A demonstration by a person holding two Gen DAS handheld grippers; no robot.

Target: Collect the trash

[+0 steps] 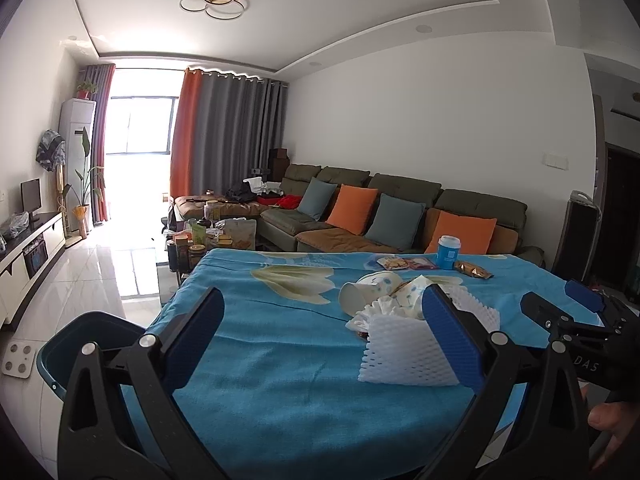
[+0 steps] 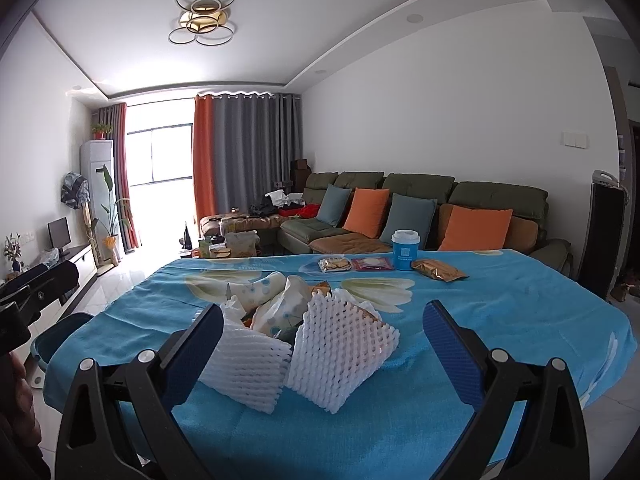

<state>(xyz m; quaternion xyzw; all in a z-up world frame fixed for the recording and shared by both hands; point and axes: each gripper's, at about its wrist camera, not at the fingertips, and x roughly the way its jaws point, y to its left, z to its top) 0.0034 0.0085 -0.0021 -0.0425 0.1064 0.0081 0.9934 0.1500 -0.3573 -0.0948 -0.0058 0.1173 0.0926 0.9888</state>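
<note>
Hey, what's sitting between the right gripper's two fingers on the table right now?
In the right wrist view, two white foam fruit nets lie on the blue tablecloth between the open right gripper's fingers, with crumpled paper cups just behind.

Tablecloth [image 2: 500,312]: blue, pale floral print. Foam nets [image 2: 340,352]: white mesh. Cup [image 2: 405,250]: blue, white lid. Cushions [image 2: 474,229]: orange, grey-blue.

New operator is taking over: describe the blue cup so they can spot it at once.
Find the table with the blue cloth; look along its far edge, nearest the sofa. The blue cup stands upright there with a white lid, between a red packet and a gold one, both flat.
</note>
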